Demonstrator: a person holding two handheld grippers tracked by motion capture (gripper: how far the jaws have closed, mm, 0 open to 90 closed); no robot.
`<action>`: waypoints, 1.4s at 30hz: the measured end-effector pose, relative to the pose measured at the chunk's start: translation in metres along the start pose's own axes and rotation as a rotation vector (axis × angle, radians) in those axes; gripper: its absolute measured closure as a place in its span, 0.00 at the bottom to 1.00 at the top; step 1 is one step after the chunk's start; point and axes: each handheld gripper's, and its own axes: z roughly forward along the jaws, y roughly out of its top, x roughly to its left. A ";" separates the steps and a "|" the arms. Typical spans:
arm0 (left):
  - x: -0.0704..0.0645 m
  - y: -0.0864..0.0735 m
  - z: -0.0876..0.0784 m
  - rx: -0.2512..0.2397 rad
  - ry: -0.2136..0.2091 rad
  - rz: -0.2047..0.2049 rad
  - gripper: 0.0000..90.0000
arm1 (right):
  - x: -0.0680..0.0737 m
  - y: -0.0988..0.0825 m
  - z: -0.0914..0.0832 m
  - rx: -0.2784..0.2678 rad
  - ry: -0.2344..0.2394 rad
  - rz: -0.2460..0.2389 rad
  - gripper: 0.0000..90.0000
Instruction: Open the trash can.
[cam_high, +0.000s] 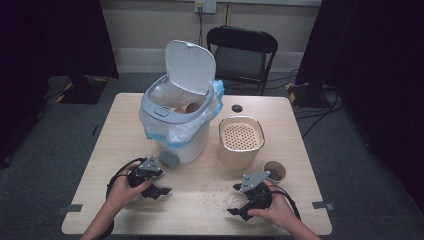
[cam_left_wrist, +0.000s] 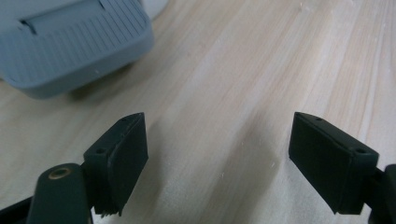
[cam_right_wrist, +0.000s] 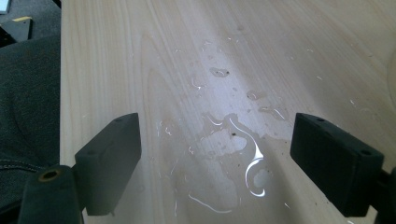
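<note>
On the wooden table (cam_high: 125, 130) stands a white pedal bin (cam_high: 177, 107) with a grey rim, its lid tipped up and a clear liner with blue edging folded over the rim; brown items lie inside it. Taking the bin as the landmark, the left gripper (cam_high: 159, 191) lies just in front of its base on the person's side, close to the grey foot pedal (cam_high: 168, 159), and in the left gripper view that pedal (cam_left_wrist: 70, 44) shows just beyond the jaws. Its jaws stand wide apart with only bare wood between them, so it has hold of nothing. The right gripper (cam_high: 239, 210) is farther from the bin, off to the bin's right and nearer the person, over a wet patch (cam_right_wrist: 233, 149) of spilled liquid on the wood; its jaws also gape wide and grip nothing. To the right of the bin, just beside it, sits a cream container (cam_high: 241, 141) with a perforated insert, and beyond that container, away from the bin, is a brown paper cup (cam_high: 274, 171), near the right gripper. Behind the bin, past the table's far edge, stands a black folding chair (cam_high: 242, 54).
</note>
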 end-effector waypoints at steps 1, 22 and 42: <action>0.000 0.000 0.000 0.000 -0.001 0.008 0.20 | 0.000 -0.001 -0.001 0.002 -0.003 -0.003 0.18; -0.004 -0.014 0.006 -0.099 -0.018 0.087 0.06 | -0.001 -0.012 -0.020 -0.019 0.004 0.013 0.18; -0.004 -0.014 0.006 -0.097 -0.020 0.091 0.04 | -0.003 -0.024 -0.038 -0.015 -0.018 0.030 0.18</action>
